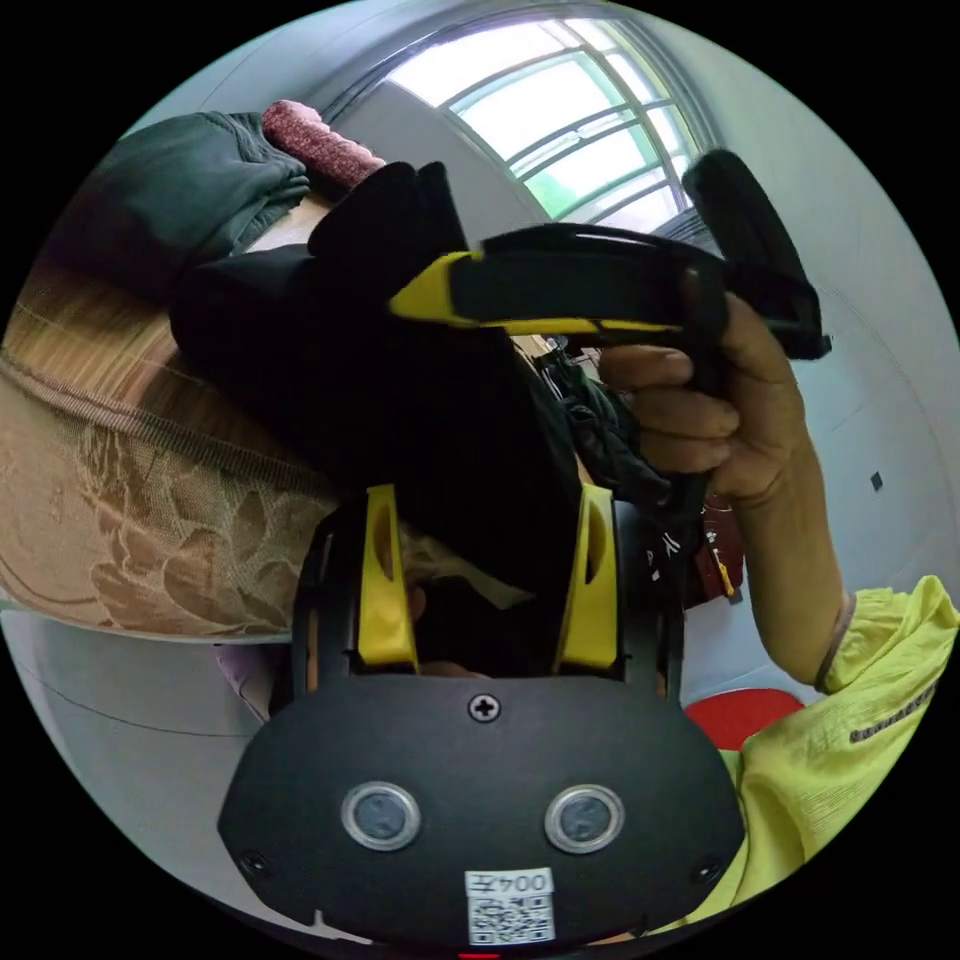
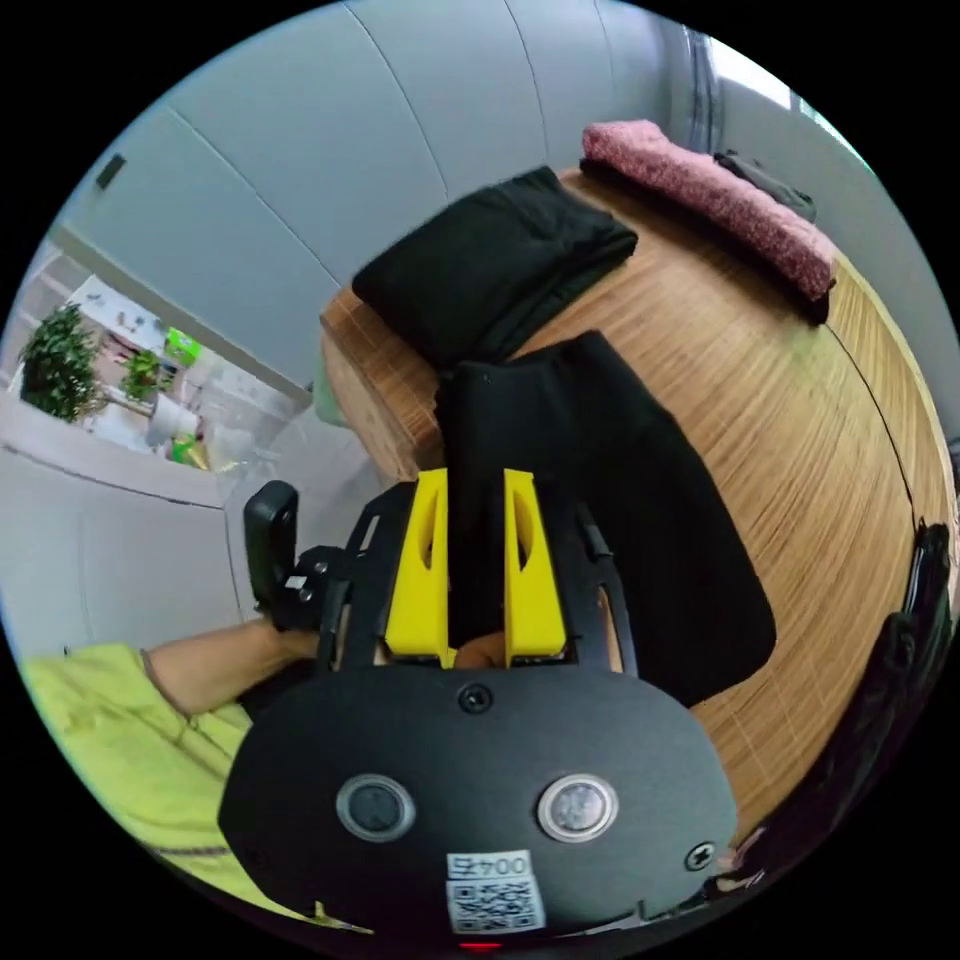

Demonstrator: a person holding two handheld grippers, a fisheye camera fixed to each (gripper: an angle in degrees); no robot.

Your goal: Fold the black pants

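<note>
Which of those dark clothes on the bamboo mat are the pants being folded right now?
Start at the bamboo mat. A folded black garment sits near its corner; just in front lie the black pants. Unlike that tidy stack, the pants are pinched between the yellow right tongs.

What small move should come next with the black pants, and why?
Probably lower both grippers to lay the fold flat. The right gripper is shut on the black pants, which lie partly on the bamboo mat, while the left gripper stands open around lifted cloth.
</note>
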